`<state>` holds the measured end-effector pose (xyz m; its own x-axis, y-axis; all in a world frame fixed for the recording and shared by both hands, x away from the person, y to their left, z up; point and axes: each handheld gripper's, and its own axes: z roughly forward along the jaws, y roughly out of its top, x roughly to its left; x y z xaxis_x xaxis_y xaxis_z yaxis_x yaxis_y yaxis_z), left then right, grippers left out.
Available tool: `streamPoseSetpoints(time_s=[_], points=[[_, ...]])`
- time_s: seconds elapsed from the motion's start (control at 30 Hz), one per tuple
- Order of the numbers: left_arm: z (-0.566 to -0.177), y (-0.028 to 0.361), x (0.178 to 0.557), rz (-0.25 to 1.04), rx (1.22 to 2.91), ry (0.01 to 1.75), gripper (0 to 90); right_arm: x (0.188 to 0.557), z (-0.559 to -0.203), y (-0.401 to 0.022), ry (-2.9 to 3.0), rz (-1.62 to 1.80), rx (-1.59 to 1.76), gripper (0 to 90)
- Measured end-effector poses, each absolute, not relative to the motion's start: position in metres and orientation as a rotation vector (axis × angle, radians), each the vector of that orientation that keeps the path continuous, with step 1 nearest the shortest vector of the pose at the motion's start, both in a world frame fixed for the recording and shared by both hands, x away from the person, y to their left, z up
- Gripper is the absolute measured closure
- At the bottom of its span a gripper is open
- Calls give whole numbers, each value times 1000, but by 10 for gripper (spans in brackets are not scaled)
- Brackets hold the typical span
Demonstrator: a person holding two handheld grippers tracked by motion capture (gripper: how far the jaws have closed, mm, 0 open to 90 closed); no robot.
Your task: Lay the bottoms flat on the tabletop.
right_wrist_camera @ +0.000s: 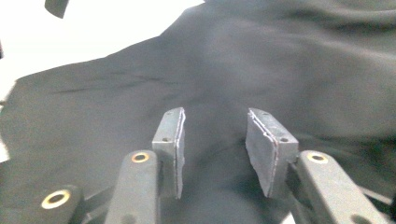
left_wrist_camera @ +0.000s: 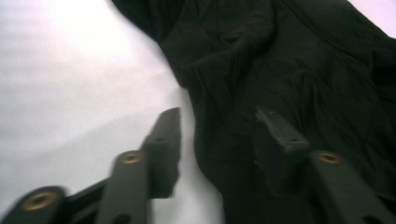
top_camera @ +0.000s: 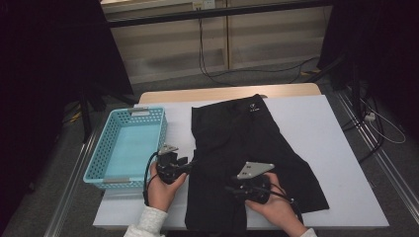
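Black shorts (top_camera: 237, 148) lie flat mid-surface beside the basket (top_camera: 99, 170); both left gripper (top_camera: 185, 165) and right gripper (top_camera: 232, 190) have jaws part open, holding nothing; fabric looks light, limp, likely slippery, so pinch a hem edge

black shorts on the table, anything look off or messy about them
Slightly. The black shorts lie flat on the white table cover but askew: the near end fans out unevenly, the right leg splaying toward the table's right edge, with creases by the left gripper. The blue basket is empty. No damage visible.
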<state>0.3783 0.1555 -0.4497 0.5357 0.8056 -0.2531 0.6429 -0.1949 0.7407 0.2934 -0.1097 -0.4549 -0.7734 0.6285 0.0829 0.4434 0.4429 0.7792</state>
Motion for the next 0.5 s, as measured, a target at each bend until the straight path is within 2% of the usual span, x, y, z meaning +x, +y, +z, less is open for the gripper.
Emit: streamPoseSetpoints(time_s=[0.1, 0.17, 0.2, 0.23, 0.27, 0.3, 0.5], points=[[-450, 155, 379, 257, 1909, 1179, 368, 292, -466, -91, 2569, 1208, 845, 475], [-450, 156, 380, 263, 1905, 1179, 333, 290, -470, -85, 2550, 1196, 777, 475], [-450, 156, 380, 270, 1905, 1178, 324, 290, -470, -83, 2553, 1191, 764, 525], [-449, 157, 380, 272, 1909, 1176, 324, 289, -469, -83, 2554, 1188, 771, 634], [-449, 157, 381, 277, 1911, 1174, 325, 289, -468, -84, 2553, 1184, 784, 786], [-449, 157, 381, 276, 1905, 1176, 330, 289, -467, -85, 2572, 1194, 792, 890], [-444, 157, 380, 268, 1884, 1179, 356, 280, -460, -106, 2654, 1128, 806, 898]])
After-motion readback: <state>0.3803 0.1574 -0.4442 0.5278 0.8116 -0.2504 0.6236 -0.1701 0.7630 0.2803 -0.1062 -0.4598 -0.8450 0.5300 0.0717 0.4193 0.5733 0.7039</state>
